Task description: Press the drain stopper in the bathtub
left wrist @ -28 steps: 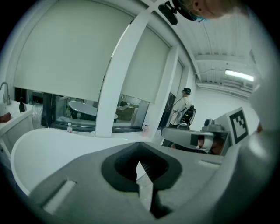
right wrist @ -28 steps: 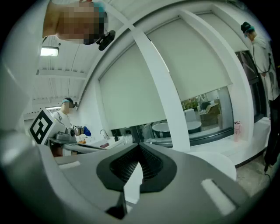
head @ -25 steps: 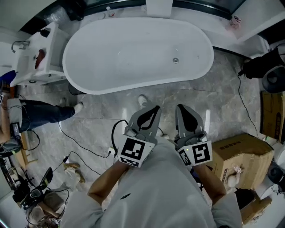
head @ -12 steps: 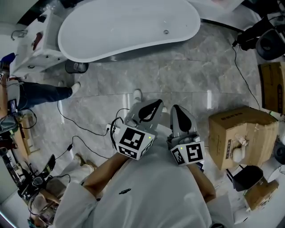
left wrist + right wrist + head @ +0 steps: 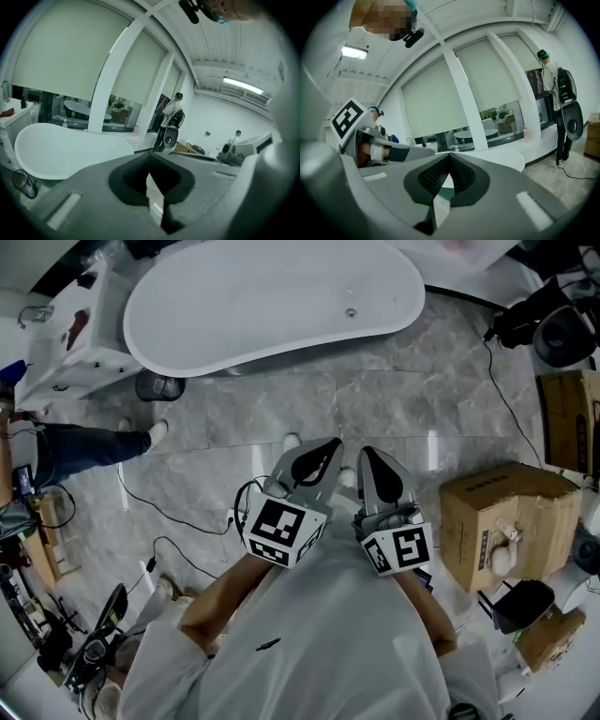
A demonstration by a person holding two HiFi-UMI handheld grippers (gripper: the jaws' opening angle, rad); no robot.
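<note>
1. The left gripper (image 5: 326,448) has its jaws pressed together with nothing between them, and is held close to the person's chest.
2. The right gripper (image 5: 368,456), just beside it, is likewise closed and empty.
3. Both hang over the grey stone floor (image 5: 375,399), well apart from the white bathtub (image 5: 234,296).
4. The drain stopper (image 5: 351,312) sits in the tub's bottom, toward the end at the head view's right.
5. A cardboard box (image 5: 497,521) stands on the floor beyond the right gripper.
</note>
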